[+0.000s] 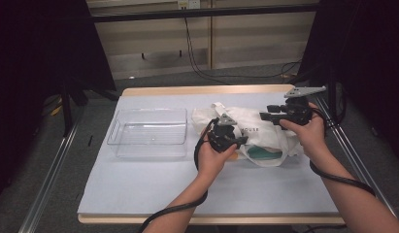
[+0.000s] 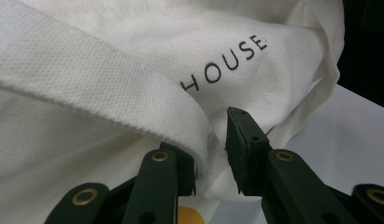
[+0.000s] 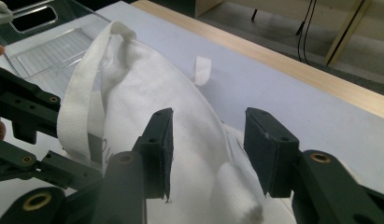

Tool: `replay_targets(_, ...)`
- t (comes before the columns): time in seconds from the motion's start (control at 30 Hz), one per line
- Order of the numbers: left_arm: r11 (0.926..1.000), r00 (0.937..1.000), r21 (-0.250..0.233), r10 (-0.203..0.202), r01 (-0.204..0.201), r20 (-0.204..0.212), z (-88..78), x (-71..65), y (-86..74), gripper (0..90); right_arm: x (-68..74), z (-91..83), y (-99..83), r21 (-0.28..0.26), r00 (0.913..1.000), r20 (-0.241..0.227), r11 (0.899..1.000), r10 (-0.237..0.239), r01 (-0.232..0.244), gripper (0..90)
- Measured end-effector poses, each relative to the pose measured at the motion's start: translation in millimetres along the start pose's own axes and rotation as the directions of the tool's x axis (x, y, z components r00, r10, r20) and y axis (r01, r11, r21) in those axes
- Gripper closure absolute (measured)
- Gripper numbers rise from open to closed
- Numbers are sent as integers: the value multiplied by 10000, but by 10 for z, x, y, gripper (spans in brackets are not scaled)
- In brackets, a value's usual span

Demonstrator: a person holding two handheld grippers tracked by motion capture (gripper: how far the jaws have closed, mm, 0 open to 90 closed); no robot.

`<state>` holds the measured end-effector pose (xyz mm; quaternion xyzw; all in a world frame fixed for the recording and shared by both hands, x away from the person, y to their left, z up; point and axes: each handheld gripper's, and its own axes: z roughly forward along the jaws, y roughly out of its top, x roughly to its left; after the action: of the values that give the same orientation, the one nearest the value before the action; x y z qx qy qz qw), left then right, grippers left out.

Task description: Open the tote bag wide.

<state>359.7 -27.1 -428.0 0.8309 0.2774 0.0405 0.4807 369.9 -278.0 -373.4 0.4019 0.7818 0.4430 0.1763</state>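
Note:
A white cloth tote bag (image 1: 257,131) printed with "HOUSE" lies crumpled on the right half of the table. My left gripper (image 1: 241,141) is at its front left, shut on the bag's hemmed edge (image 2: 147,107), with the fold of cloth pinched between the pads. The cloth strap (image 3: 82,93) rises from those jaws. My right gripper (image 1: 263,116) hovers over the bag's far right side. Its jaws stand open over the bag's rounded fabric (image 3: 147,84), and the pads do not press on it (image 3: 208,144). Something teal (image 1: 260,153) shows in the bag's mouth.
A clear plastic tray (image 1: 148,132) sits empty on the table's left half, its rim close to the bag. The white table sheet (image 1: 163,189) stretches bare toward me. Metal rails (image 1: 51,170) run along both sides, and cables hang behind the far wooden edge (image 1: 207,90).

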Motion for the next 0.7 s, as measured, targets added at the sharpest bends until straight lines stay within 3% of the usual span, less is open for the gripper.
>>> replay_targets(0.1,10000,10000,-23,-33,33,12,4,4,-2,733,-22,67,7,304,9998,-136,9994,143,-139,542)
replay_targets(0.4,10000,9999,47,-43,43,-98,21,0,2,732,-50,22,10,370,9994,-310,9993,126,-114,819)
replay_targets(0.53,9999,9999,-20,-109,109,-44,37,12,-4,732,-48,-25,6,31,9989,-407,9997,250,-249,838)
replay_targets(0.7,9999,9999,-21,-101,101,-121,48,11,-6,732,5,-102,20,-441,9994,-348,9990,13,-28,844)
